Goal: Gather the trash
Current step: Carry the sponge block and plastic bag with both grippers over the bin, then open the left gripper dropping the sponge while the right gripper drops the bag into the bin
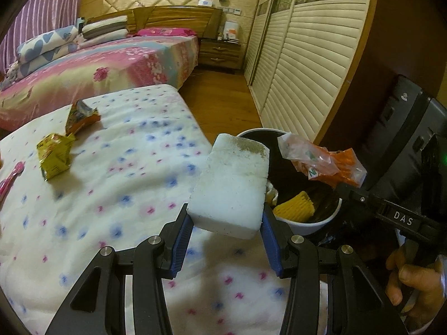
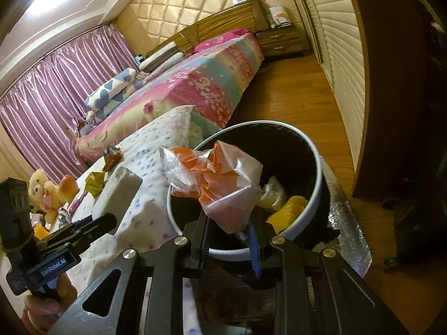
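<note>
My left gripper point(image 1: 225, 224) is shut on a white foam block point(image 1: 232, 184) and holds it above the edge of the spotted blanket, just left of the bin. The block also shows in the right wrist view point(image 2: 120, 192). My right gripper point(image 2: 229, 233) is shut on a crumpled clear and orange plastic bag point(image 2: 215, 178) held over the bin's near rim; the bag also shows in the left wrist view point(image 1: 321, 159). The white bin point(image 2: 315, 187) with a black inside holds yellow trash point(image 2: 287, 212). A yellow wrapper point(image 1: 54, 155) and an orange wrapper point(image 1: 81, 117) lie on the blanket.
The white spotted blanket point(image 1: 125, 184) covers a low surface beside a big bed point(image 1: 111, 64). A louvred wardrobe point(image 1: 307, 78) stands to the right over a wooden floor point(image 2: 293, 97). Plush toys point(image 2: 50, 192) sit at the blanket's far end. A pink item point(image 1: 11, 178) lies at the left.
</note>
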A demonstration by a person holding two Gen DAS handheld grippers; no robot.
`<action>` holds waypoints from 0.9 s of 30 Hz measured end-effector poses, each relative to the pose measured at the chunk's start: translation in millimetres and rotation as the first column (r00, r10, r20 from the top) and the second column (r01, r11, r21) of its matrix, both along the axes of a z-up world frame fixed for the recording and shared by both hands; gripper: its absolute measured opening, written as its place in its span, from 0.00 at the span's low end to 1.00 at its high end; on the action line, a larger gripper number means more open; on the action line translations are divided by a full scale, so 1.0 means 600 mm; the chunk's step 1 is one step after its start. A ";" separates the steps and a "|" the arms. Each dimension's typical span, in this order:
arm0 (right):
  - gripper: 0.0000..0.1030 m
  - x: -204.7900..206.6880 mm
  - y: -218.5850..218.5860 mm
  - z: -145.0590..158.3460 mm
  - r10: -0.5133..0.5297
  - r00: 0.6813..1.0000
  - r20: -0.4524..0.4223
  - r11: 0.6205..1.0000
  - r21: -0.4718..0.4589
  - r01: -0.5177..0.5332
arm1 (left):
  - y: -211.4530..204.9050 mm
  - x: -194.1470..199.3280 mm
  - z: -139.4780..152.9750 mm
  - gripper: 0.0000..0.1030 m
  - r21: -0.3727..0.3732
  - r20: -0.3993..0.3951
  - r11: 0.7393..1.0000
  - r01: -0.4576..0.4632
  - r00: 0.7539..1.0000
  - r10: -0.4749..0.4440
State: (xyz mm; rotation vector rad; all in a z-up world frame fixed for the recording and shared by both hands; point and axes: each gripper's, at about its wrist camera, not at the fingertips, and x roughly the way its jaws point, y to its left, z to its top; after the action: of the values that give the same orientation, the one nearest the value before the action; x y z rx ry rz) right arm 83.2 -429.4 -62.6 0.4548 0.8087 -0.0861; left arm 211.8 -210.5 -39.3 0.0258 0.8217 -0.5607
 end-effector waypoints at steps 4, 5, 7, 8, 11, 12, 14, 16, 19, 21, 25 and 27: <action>0.23 0.002 -0.009 -0.001 -0.010 1.000 -0.006 1.000 -0.010 0.010 | -0.017 0.002 0.000 0.45 0.006 0.005 1.000 0.013 1.000 -0.013; 0.23 0.001 -0.012 -0.001 -0.013 1.000 -0.008 1.000 -0.014 0.013 | -0.023 0.004 -0.001 0.45 0.008 0.005 1.000 0.016 1.000 -0.016; 0.23 0.002 -0.015 -0.002 -0.018 1.000 -0.011 1.000 -0.015 0.018 | -0.029 0.007 -0.002 0.45 0.011 0.002 1.000 0.019 1.000 -0.019; 0.23 0.003 -0.018 -0.003 -0.023 1.000 -0.015 1.000 -0.019 0.023 | -0.033 0.008 -0.003 0.45 0.013 0.001 1.000 0.020 1.000 -0.020; 0.23 0.005 -0.025 -0.006 -0.031 0.999 -0.023 0.999 -0.025 0.031 | -0.043 0.015 -0.008 0.45 0.018 -0.002 1.000 0.024 1.000 -0.024; 0.23 0.006 -0.027 -0.007 -0.033 0.999 -0.027 0.999 -0.029 0.032 | -0.046 0.017 -0.009 0.45 0.020 -0.003 0.999 0.025 1.000 -0.025; 0.23 0.008 -0.031 -0.008 -0.036 0.999 -0.030 0.999 -0.029 0.036 | -0.052 0.020 -0.010 0.45 0.024 -0.003 0.999 0.028 1.000 -0.027; 0.23 0.009 -0.035 -0.008 -0.039 0.999 -0.033 0.999 -0.033 0.037 | -0.058 0.022 -0.011 0.45 0.026 -0.001 0.999 0.029 1.000 -0.028; 0.23 0.013 -0.040 -0.011 -0.040 0.998 -0.040 0.999 -0.033 0.039 | -0.066 0.029 -0.013 0.45 0.032 -0.003 0.999 0.030 1.000 -0.029; 0.23 0.017 -0.042 -0.012 -0.041 0.998 -0.043 0.999 -0.037 0.039 | -0.072 0.035 -0.015 0.45 0.035 -0.005 0.999 0.030 1.000 -0.030; 0.23 0.023 -0.044 -0.011 -0.037 0.998 -0.046 0.999 -0.041 0.035 | -0.084 0.041 -0.017 0.45 0.044 -0.003 0.998 0.037 0.999 -0.037; 0.23 0.026 -0.046 -0.012 -0.039 0.998 -0.049 0.998 -0.043 0.037 | -0.089 0.043 -0.018 0.45 0.047 -0.005 0.998 0.040 0.999 -0.040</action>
State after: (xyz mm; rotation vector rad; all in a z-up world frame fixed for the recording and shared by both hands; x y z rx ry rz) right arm 98.8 -457.2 -69.5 0.4299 0.8462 -0.1500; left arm 237.6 -263.9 -49.9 0.0844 0.8400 -0.5791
